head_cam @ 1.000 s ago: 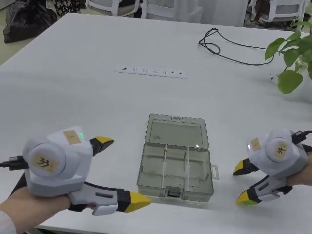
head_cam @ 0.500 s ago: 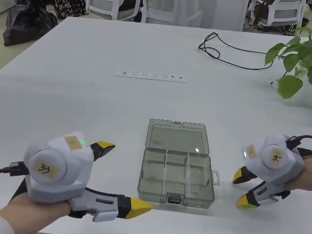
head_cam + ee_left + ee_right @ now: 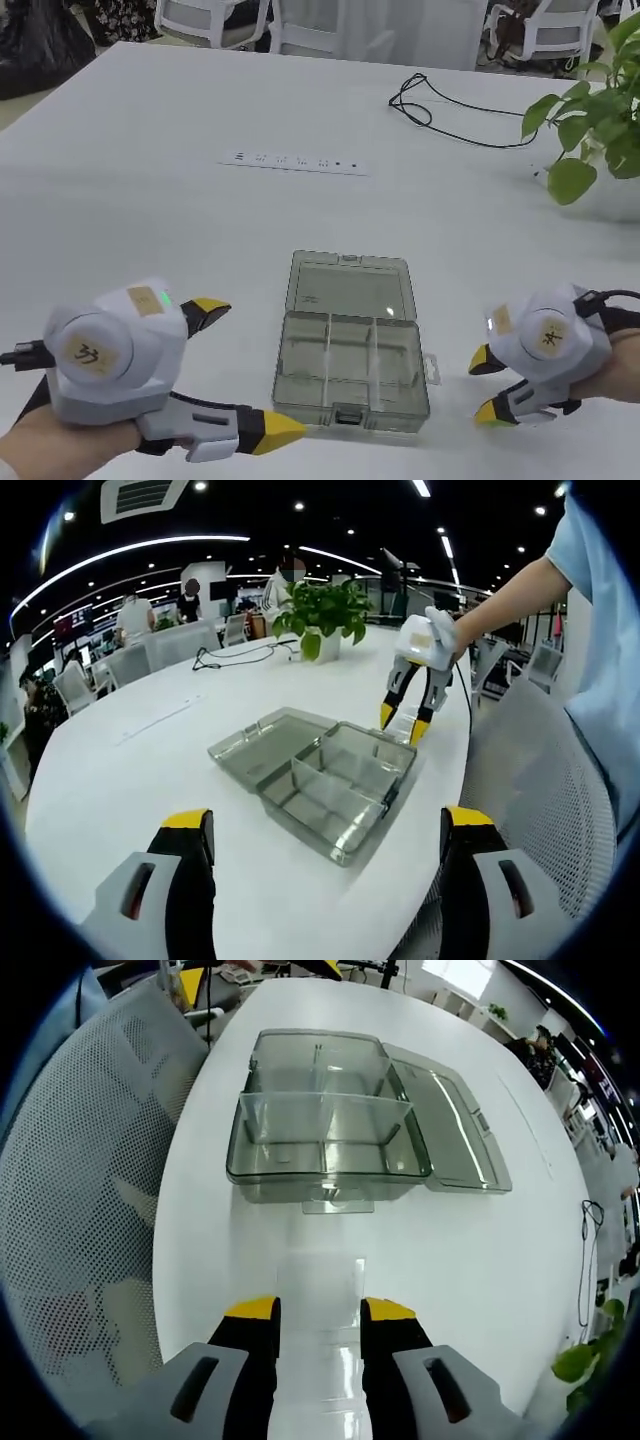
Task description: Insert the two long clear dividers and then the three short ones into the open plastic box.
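Open plastic box [image 3: 350, 350] on the white counter [image 3: 150, 150], near the front edge and between the two claws, its lid [image 3: 348, 288] laid back flat on the far side. Inside the tray, two long dividers [image 3: 329, 352] standing upright, running front to back in the head view and splitting it into three lanes. Hint of a short cross piece in the right gripper view, number impossible to tell. To the box's left, the left claw [image 3: 243, 368], held in a hand [image 3: 60, 440]: released, jaws spread wide, nothing between them, apart from the box. Same wide spread of the left claw [image 3: 325, 818] in its own view, with the box [image 3: 320, 775] straight ahead. To the box's right, the right claw [image 3: 487, 385], near the side wall but not touching it, jaws drawn close together. In its own view, the right claw [image 3: 318, 1308] clenched on a clear divider [image 3: 322, 1278], a flat see-through strip spanning the narrow gap and reaching past the yellow tips toward the box [image 3: 320, 1145]. Farther back on the counter, well apart from the box, a white power strip [image 3: 293, 161] and a looped black cable [image 3: 440, 105]. At the right edge, a leafy potted plant [image 3: 590, 110]. Beside the counter in the right gripper view, a mesh chair [image 3: 80, 1160].
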`<state>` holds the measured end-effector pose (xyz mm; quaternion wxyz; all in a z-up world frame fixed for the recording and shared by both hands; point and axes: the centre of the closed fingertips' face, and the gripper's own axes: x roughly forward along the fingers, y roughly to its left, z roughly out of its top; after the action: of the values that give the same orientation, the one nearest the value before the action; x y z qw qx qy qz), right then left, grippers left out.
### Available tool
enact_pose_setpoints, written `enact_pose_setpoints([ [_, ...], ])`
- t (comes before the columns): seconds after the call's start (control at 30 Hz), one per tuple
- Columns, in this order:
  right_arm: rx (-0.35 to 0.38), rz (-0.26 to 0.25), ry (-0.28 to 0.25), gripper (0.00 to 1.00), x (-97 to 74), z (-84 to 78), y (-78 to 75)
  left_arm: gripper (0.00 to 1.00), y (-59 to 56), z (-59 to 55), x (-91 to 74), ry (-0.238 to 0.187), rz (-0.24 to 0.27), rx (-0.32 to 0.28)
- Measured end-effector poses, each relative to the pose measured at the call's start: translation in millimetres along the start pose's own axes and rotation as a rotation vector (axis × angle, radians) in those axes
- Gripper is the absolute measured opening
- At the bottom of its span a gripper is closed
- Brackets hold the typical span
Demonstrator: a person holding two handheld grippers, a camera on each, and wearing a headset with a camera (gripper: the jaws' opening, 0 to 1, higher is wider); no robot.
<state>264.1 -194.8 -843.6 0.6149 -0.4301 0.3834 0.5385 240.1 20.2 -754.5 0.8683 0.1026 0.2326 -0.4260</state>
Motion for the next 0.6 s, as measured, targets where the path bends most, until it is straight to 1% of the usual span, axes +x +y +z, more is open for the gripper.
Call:
enact_pose_setpoints([
  [0.03, -0.004, -0.018, -0.007, 0.32, -2.8, 0.7, -2.2, 0.96, -0.5, 0.0, 0.6, 0.000, -0.004, -0.005],
  [0.23, 0.004, -0.082, -0.031, 0.32, -15.9, 5.0, -7.6, 0.95, -1.3, 0.4, 3.4, -0.007, -0.013, -0.008],
  [0.33, -0.012, -0.125, -0.040, 0.32, -23.3, 8.4, -10.9, 0.95, -1.9, 2.0, 4.7, -0.009, -0.018, -0.012],
  [0.43, -0.043, -0.175, -0.072, 0.32, -33.2, 20.3, -13.4, 0.94, -2.4, 2.9, 7.0, -0.002, -0.026, -0.034],
  [0.47, -0.050, -0.195, -0.086, 0.32, -37.6, 27.0, -13.5, 0.94, -3.2, 4.6, 7.9, -0.009, -0.031, -0.042],
  [0.53, -0.063, -0.215, -0.108, 0.32, -42.9, 37.5, -12.5, 0.94, -3.4, 7.1, 9.8, -0.014, -0.032, -0.059],
  [0.6, -0.102, -0.250, -0.130, 0.32, -47.2, 48.8, -14.0, 0.93, -3.7, 8.6, 11.8, -0.014, -0.036, -0.076],
])
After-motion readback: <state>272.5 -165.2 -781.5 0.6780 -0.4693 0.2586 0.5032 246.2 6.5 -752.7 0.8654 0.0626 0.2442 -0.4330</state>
